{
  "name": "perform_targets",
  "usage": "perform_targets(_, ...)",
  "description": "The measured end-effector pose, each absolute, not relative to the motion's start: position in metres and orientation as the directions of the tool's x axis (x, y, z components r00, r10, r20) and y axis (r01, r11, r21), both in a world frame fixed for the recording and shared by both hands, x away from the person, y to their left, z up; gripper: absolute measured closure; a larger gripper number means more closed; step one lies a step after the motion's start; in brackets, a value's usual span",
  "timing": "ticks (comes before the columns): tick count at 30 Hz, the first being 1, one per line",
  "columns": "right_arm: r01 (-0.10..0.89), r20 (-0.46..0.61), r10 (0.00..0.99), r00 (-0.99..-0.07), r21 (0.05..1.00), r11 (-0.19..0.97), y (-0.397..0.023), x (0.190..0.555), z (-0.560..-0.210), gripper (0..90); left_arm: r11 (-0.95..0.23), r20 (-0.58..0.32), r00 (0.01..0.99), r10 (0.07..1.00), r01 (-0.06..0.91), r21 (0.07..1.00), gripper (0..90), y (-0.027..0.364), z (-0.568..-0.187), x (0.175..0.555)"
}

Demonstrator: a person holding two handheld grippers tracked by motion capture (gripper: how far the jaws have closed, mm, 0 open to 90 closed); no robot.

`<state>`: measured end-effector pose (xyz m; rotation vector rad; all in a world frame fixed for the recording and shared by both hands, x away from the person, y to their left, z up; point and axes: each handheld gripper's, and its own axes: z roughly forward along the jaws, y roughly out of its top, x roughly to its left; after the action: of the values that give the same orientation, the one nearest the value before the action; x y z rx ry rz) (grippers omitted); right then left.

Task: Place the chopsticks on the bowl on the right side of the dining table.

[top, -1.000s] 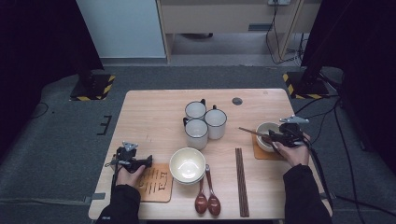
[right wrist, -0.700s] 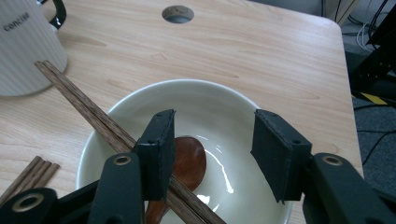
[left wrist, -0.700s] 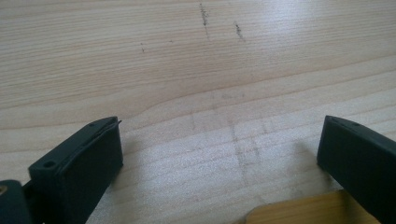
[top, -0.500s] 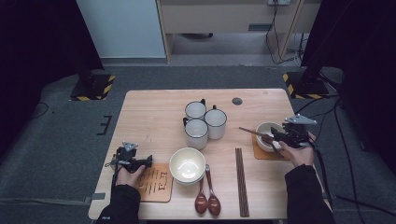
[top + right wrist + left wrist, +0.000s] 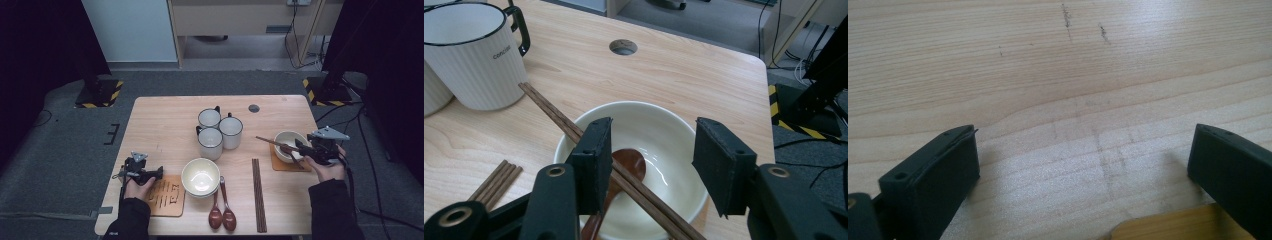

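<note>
Chopsticks [image 5: 574, 131] resting across rim of white bowl [image 5: 659, 125], over brown spoon [image 5: 621, 165] inside; bowl on mat at bench [image 5: 165, 125] right edge. Right tongs [image 5: 651, 160] just above bowl, spread, just been narrowing, pinching nothing, one pad beside chopsticks. Left tongs [image 5: 1083, 165] spread wide over bare bench near wooden coaster [image 5: 167, 195].

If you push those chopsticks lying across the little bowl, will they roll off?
Probably they would slide or roll: the chopsticks are thin round sticks resting only on the rim of the bowl, with one end poking out past it. They look stiff and light, so a small nudge should move them. The bowl looks smooth and glossy, so they likely grip it poorly.
</note>
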<state>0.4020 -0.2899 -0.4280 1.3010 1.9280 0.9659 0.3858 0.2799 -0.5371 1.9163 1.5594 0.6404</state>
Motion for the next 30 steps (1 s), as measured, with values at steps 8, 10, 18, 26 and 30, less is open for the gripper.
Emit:
perform_targets(8,0.506,-0.067,0.950,-0.304,0.834,0.221,-0.299,0.386,-0.432,57.4,-0.148,0.006,0.201,0.980,0.701,0.698,0.0,0.280,-0.537,0.386)
perform_targets(10,0.508,-0.065,0.953,-0.297,0.834,0.215,-0.302,0.382,-0.434,60.2,-0.148,0.005,0.201,0.980,0.701,0.698,0.0,0.280,-0.537,0.386)
perform_targets(18,0.528,-0.060,0.956,-0.286,0.823,0.210,-0.304,0.371,-0.442,65.2,-0.148,0.006,0.201,0.980,0.701,0.698,0.0,0.280,-0.537,0.386)
perform_targets(26,0.546,-0.051,0.962,-0.268,0.815,0.196,-0.311,0.361,-0.449,68.9,-0.148,0.005,0.201,0.980,0.701,0.698,0.0,0.280,-0.537,0.386)
perform_targets(30,0.558,-0.029,0.966,-0.257,0.811,0.173,-0.316,0.358,-0.451,70.3,-0.148,0.005,0.201,0.980,0.701,0.698,0.0,0.280,-0.537,0.386)
